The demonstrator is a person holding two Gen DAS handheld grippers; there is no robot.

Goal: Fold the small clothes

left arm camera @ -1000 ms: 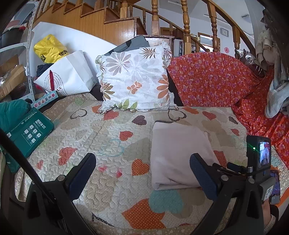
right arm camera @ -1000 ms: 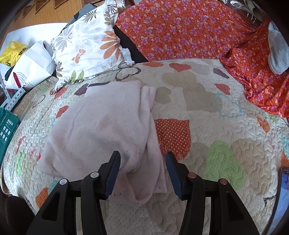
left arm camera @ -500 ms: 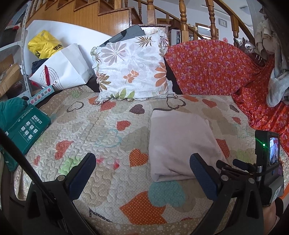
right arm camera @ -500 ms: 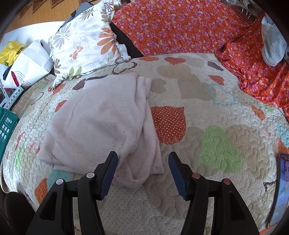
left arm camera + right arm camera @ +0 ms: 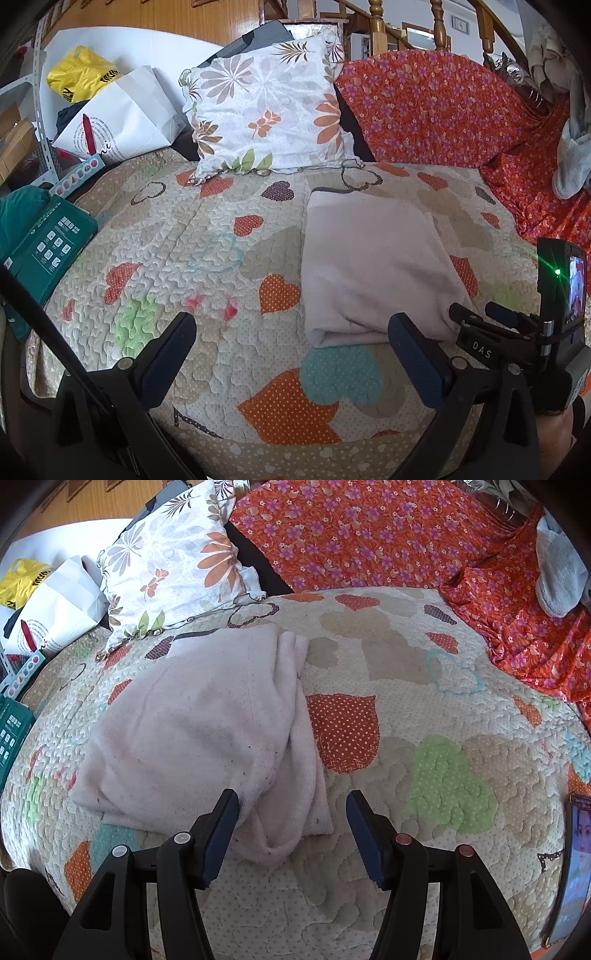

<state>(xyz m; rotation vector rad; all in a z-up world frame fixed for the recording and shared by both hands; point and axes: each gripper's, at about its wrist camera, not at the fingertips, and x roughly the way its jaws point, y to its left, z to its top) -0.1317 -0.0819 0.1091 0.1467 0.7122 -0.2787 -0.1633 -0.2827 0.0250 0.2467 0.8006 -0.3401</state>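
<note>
A pale pink garment (image 5: 369, 266) lies folded on the heart-patterned quilt (image 5: 207, 254), right of the middle in the left wrist view. In the right wrist view the garment (image 5: 199, 731) lies left of centre, its near corner rumpled between the fingers. My left gripper (image 5: 291, 347) is open and empty, held above the quilt near the garment's front left edge. My right gripper (image 5: 291, 823) is open and empty, just before the garment's near right corner. The right gripper's body and camera (image 5: 554, 314) show at the right in the left wrist view.
A floral pillow (image 5: 266, 107) leans at the back. Red flowered cloth (image 5: 436, 110) covers the sofa back and right side. A white paper bag (image 5: 122, 114), a yellow bag (image 5: 81, 77) and a green box (image 5: 44, 247) sit left. A phone (image 5: 576, 867) lies at the quilt's right edge.
Both grippers have drawn back from the garment and tilted downward a little. The right gripper's jaws have opened wider. The garment lies still.
</note>
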